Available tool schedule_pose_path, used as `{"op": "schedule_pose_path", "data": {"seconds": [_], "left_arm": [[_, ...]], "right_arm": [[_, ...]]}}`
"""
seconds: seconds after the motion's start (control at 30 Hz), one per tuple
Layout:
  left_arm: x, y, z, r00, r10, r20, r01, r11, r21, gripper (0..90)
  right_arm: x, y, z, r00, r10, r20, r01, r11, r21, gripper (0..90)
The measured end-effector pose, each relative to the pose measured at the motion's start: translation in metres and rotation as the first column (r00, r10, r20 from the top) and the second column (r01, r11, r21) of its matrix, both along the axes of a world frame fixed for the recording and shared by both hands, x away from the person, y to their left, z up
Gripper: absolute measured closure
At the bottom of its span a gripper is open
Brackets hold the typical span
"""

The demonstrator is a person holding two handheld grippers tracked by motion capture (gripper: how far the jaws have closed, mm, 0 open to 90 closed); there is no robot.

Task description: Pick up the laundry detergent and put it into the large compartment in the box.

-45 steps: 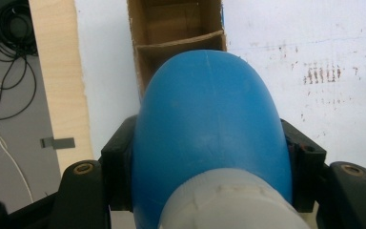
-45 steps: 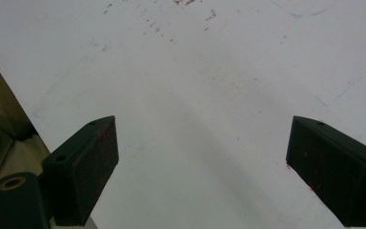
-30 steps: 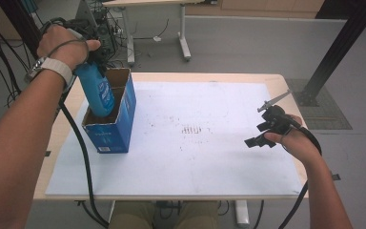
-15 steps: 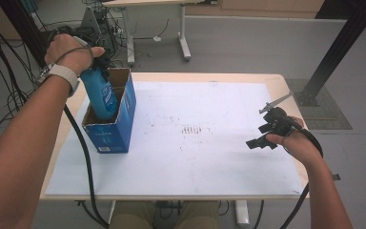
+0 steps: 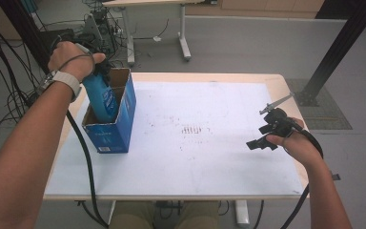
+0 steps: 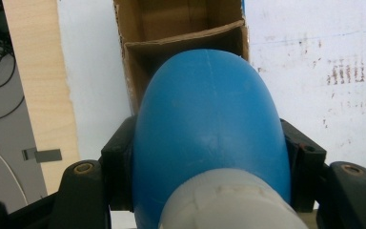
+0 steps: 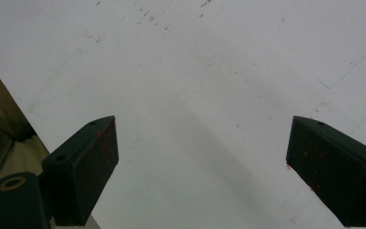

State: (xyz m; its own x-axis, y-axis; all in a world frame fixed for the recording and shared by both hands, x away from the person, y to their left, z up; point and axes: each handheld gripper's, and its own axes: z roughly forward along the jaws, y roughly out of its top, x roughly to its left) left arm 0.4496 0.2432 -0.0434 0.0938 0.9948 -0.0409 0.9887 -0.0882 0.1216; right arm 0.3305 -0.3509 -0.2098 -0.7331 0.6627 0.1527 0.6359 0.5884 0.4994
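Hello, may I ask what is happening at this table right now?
A person is putting a blue bottle into an open blue cardboard box at the table's left side. The left gripper is shut on the bottle, whose lower part is already inside the box. The right gripper hangs open and empty above the white table cover.

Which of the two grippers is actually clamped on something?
The left gripper: its jaws squeeze the blue plastic bottle over the open blue cardboard box. The right gripper hangs open above the white tabletop.

Grey floor [image 5: 248,43] — second desk [image 5: 181,28] behind, black post [image 5: 336,52] right, cable tangle [image 5: 0,95] left.
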Motion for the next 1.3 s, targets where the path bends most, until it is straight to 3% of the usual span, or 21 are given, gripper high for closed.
{"op": "schedule_pose_path", "data": {"seconds": [1.3], "left_arm": [[0.003, -0.005, -0.056, 0.9996, -0.026, 0.002, 0.026, 0.9996, 0.013, 37.4]], "right_arm": [[-0.001, -0.001, -0.008, 0.9997, -0.013, -0.022, 0.013, 0.9999, -0.003, 10.4]]}}
